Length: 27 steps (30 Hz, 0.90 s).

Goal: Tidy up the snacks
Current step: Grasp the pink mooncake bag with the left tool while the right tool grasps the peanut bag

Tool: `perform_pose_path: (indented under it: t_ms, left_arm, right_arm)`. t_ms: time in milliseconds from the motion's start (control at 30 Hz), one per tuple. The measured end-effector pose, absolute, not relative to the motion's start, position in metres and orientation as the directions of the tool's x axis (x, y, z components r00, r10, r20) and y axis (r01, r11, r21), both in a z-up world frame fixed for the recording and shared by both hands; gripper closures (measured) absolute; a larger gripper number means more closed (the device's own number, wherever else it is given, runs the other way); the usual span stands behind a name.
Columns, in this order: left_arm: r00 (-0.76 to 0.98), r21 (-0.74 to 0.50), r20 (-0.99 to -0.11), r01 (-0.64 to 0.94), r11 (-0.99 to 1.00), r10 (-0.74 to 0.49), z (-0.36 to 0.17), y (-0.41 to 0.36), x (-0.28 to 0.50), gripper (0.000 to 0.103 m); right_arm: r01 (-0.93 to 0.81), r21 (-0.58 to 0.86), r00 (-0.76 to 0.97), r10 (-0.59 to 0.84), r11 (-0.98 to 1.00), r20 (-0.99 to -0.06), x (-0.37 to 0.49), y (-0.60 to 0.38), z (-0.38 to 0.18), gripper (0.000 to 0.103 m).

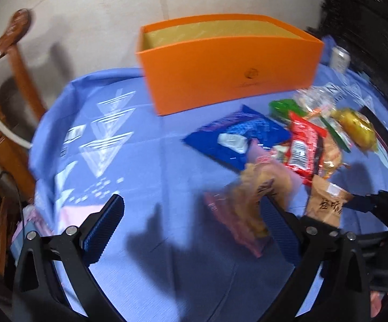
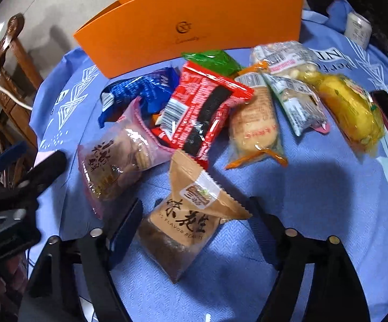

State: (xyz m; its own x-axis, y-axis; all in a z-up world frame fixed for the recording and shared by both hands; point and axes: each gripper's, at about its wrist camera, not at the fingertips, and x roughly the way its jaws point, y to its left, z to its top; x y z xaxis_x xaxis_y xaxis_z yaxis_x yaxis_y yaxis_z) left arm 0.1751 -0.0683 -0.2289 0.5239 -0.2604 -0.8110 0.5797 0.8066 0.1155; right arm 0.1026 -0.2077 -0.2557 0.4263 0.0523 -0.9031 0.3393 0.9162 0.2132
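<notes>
Brown paper peanut packet is lying on the blue-clothed tabletop between the right gripper's parted jaws, untouched; left gripper's jaws are standing wide apart beside the pink-edged clear biscuit packet, near the orange cardboard box.

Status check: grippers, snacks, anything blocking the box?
Right gripper open, straddling brown peanut packet. Left gripper open, beside pink biscuit packet. Snacks piled before orange box. Box unobstructed.

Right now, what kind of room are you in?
Probably a home dining area. A wooden chair stands by a table under a blue tablecloth, on a tiled floor. Wrapped snacks lie beside an orange box.
</notes>
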Motion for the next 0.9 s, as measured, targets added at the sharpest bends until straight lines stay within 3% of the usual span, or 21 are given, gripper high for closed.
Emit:
perform_pose_path:
  t_ms: [133,400,433,667,700,800,900]
  left_arm:
    - [0.472,0.083,-0.827,0.640,0.764,-0.306,-0.240,-0.086,0.179,0.004]
    - [0.406,0.039,-0.844,0.699,0.714,-0.351,-0.259,-0.110,0.188,0.004]
    - [0.399,0.032,-0.845,0.703,0.711,-0.356,-0.261,-0.112,0.188,0.004]
    - [0.367,0.056,-0.860,0.760,0.648,-0.356,-0.284,-0.121,0.171,0.004]
    - [0.360,0.041,-0.860,0.755,0.655,-0.361,-0.284,-0.121,0.171,0.006]
    - [0.348,-0.006,-0.855,0.735,0.678,-0.384,-0.279,-0.115,0.173,0.031]
    - [0.360,-0.001,-0.848,0.732,0.681,-0.388,-0.277,-0.111,0.169,0.036]
  right_arm:
    - [0.301,0.220,0.428,0.075,0.928,-0.901,0.104,-0.205,-0.255,0.041]
    - [0.271,0.212,0.429,0.079,0.939,-0.900,0.092,-0.218,-0.248,0.051]
    - [0.275,0.214,0.429,0.079,0.937,-0.900,0.089,-0.221,-0.247,0.061]
    - [0.296,0.207,0.428,0.064,0.933,-0.902,0.077,-0.240,-0.246,0.064]
    - [0.292,0.204,0.430,0.063,0.934,-0.901,0.077,-0.240,-0.245,0.065]
    - [0.286,0.197,0.438,0.055,0.938,-0.897,0.075,-0.239,-0.242,0.065]
    - [0.286,0.199,0.444,0.055,0.937,-0.894,0.071,-0.241,-0.239,0.065]
